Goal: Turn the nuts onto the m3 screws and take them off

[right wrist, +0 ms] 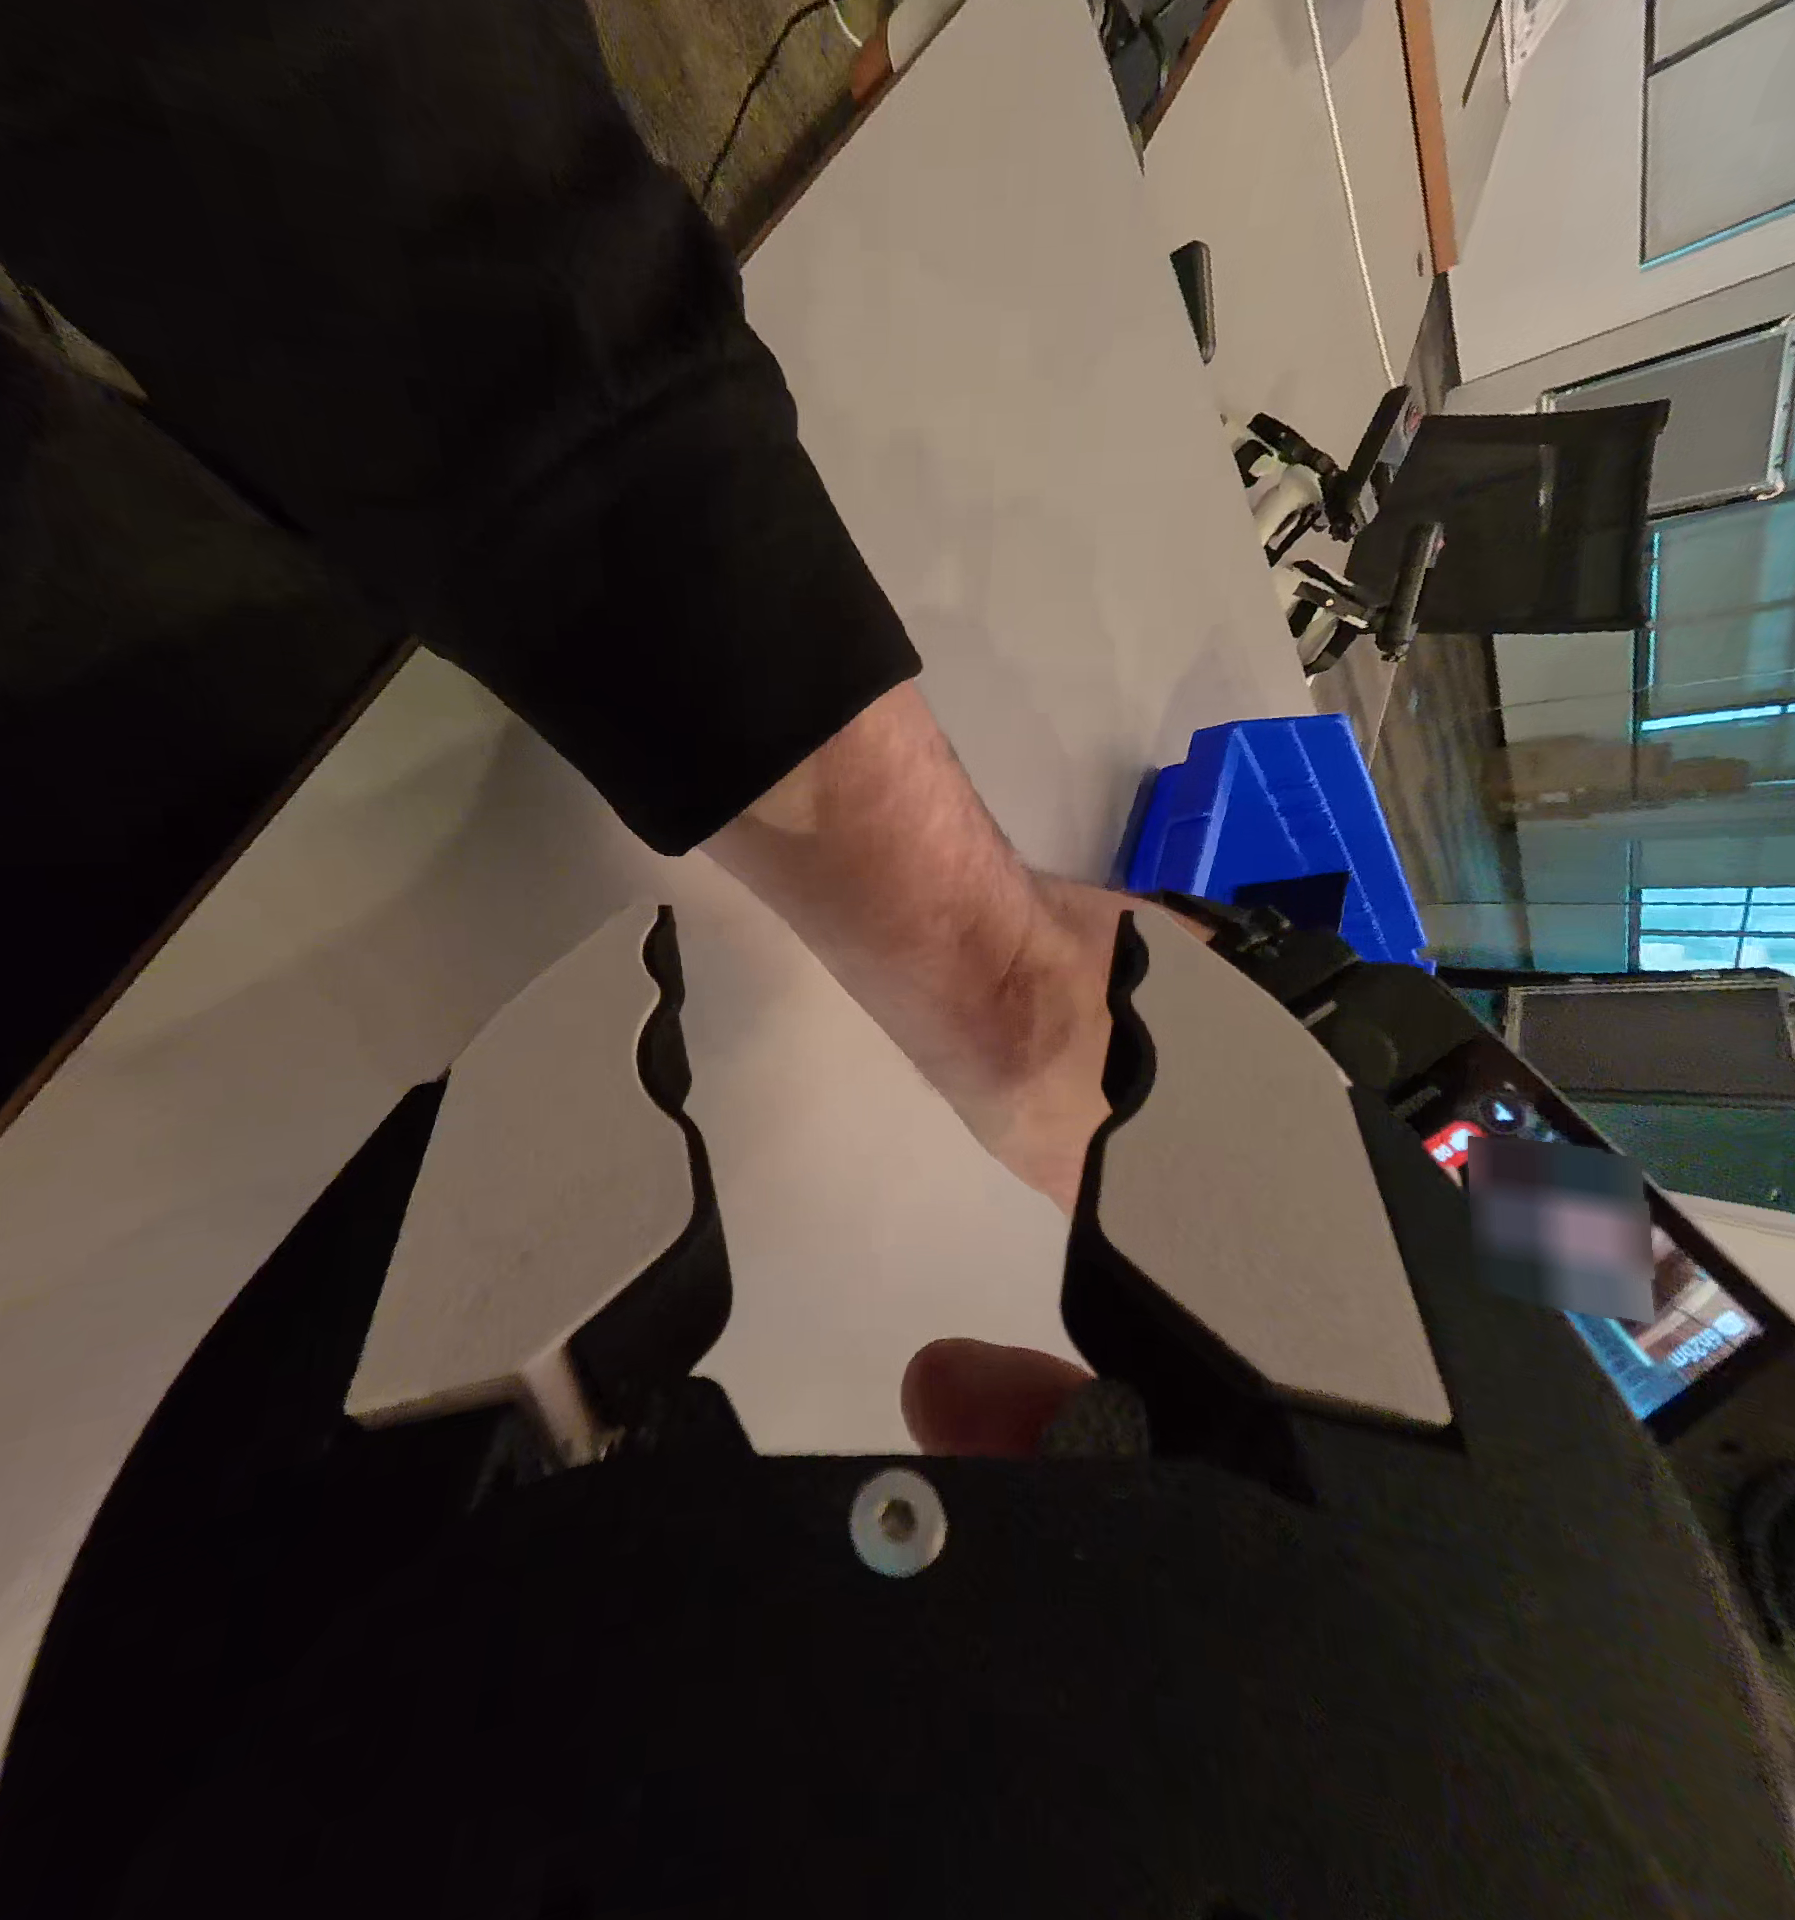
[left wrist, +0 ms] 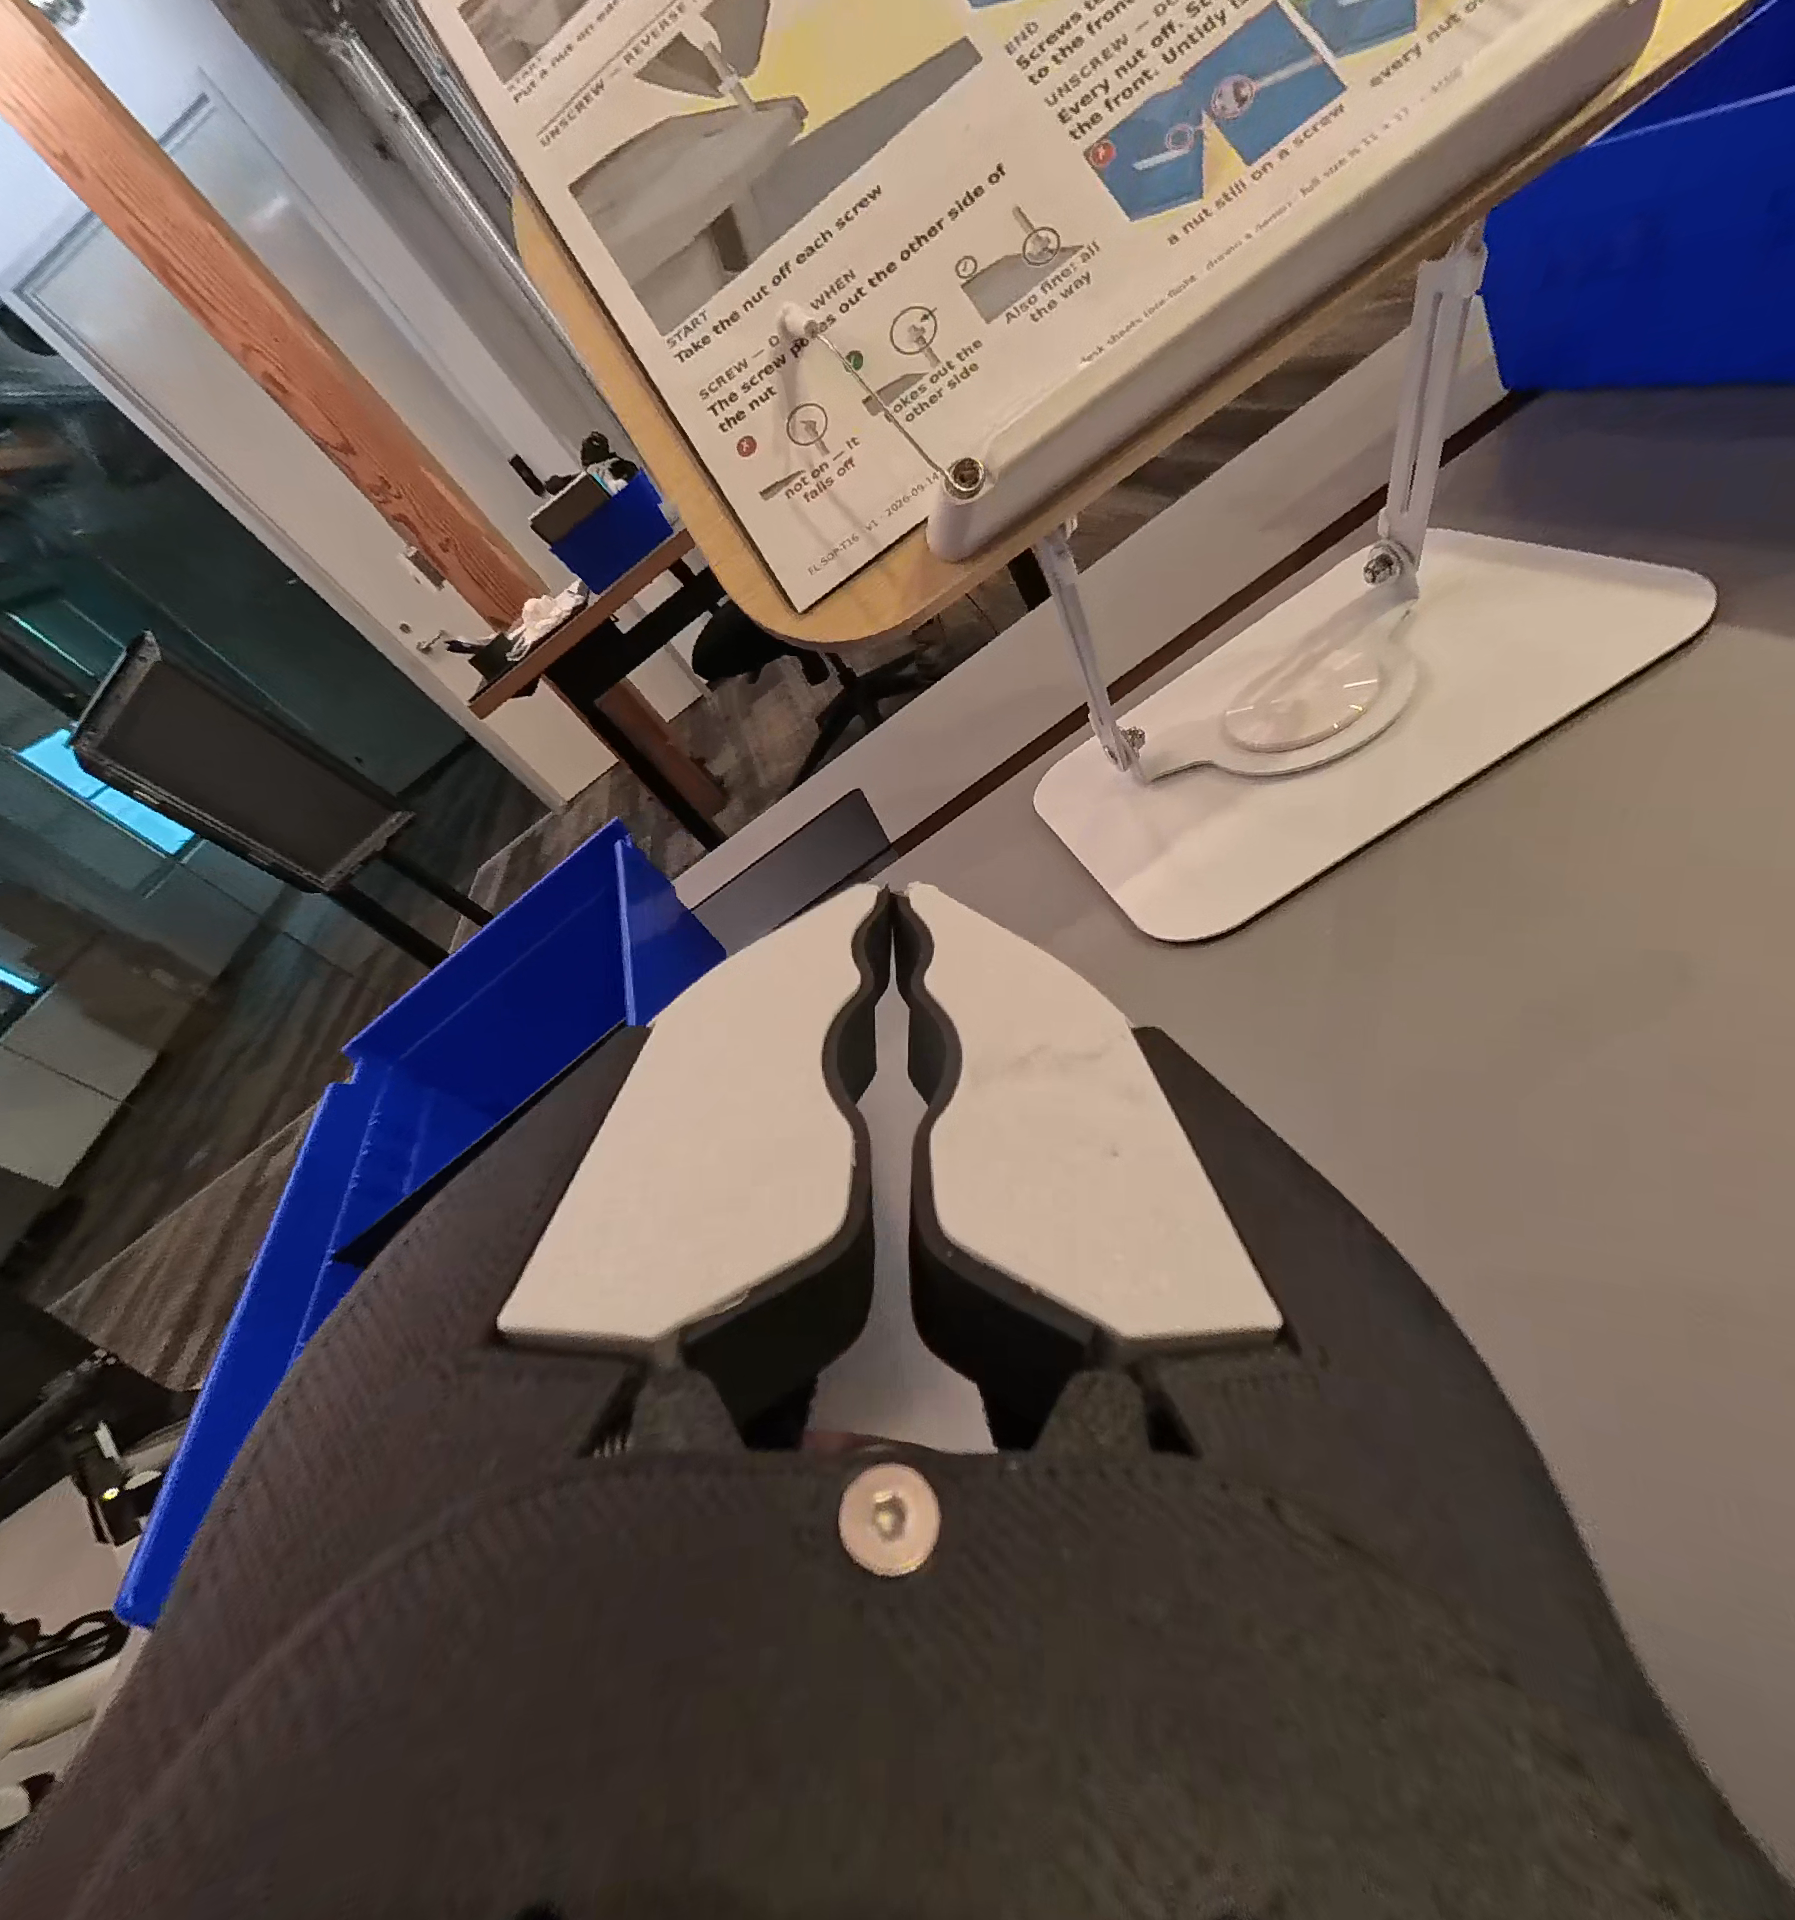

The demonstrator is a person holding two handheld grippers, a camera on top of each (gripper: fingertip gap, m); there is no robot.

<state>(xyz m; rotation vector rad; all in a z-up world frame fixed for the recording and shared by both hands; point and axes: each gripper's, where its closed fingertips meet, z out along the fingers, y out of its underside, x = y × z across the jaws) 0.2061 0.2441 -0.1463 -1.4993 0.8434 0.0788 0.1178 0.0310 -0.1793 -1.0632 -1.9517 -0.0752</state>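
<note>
No nut or screw shows in either view. My left gripper (left wrist: 899, 904) is shut with nothing visible between its fingers; it is held above the grey table (left wrist: 1495, 1143), tilted, beside a blue bin (left wrist: 519, 1039) at its left. My right gripper (right wrist: 893, 925) is open and empty, rolled sideways over the table (right wrist: 976, 416). Beyond it a person's forearm in a black sleeve (right wrist: 560, 468) reaches to the other gripper's black body with a camera screen (right wrist: 1495, 1143). A blue bin (right wrist: 1277, 821) lies just past that hand.
A white stand (left wrist: 1392, 727) on the table holds a tilted board with an instruction sheet (left wrist: 872, 260). Another blue bin (left wrist: 1682, 229) stands at the upper right. Beyond the table edge are desks, chairs and monitors (right wrist: 1516, 520).
</note>
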